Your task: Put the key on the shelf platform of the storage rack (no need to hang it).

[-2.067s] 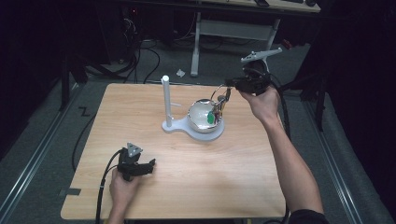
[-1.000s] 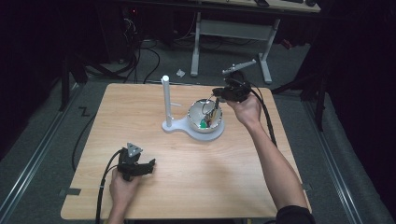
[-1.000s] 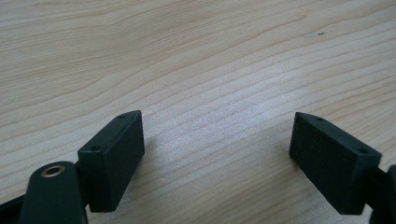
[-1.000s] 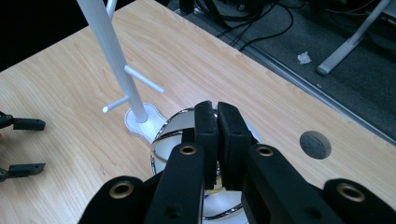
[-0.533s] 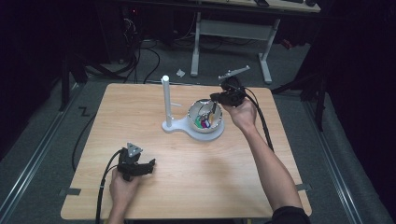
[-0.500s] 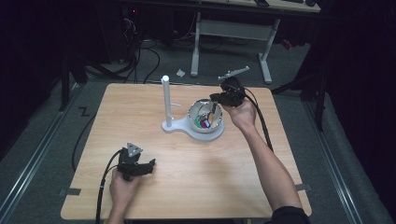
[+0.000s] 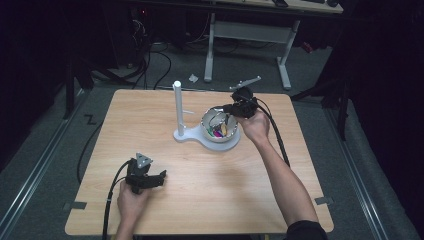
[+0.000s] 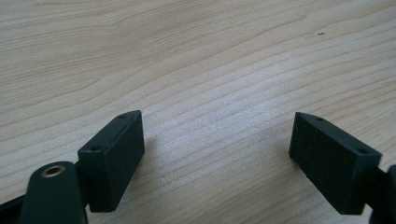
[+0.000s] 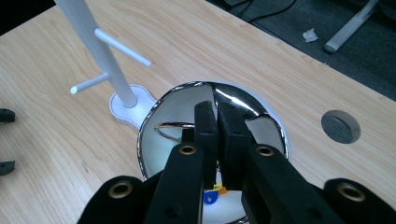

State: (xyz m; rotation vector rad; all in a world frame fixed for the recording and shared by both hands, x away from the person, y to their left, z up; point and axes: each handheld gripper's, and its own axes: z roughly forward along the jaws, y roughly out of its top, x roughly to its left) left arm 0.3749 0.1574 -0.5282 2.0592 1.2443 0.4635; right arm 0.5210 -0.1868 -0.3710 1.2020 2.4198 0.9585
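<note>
High view steeply above the table (image 7: 150, 115); both gripper views close, down on its wood.

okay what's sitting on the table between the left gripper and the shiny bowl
Nothing: in the high view the stretch from the left gripper up to the shiny bowl is bare wooden table. The white peg stand rises beside the bowl, off that line.

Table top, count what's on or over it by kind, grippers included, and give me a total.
Grippers: 2, the left gripper with fingers apart and the right gripper with fingers together over the bowl.
Shiny bowls: 1, the bowl, with small coloured bits inside that are too small to count.
White peg stands: 1, the stand.
Total: 4.
</note>
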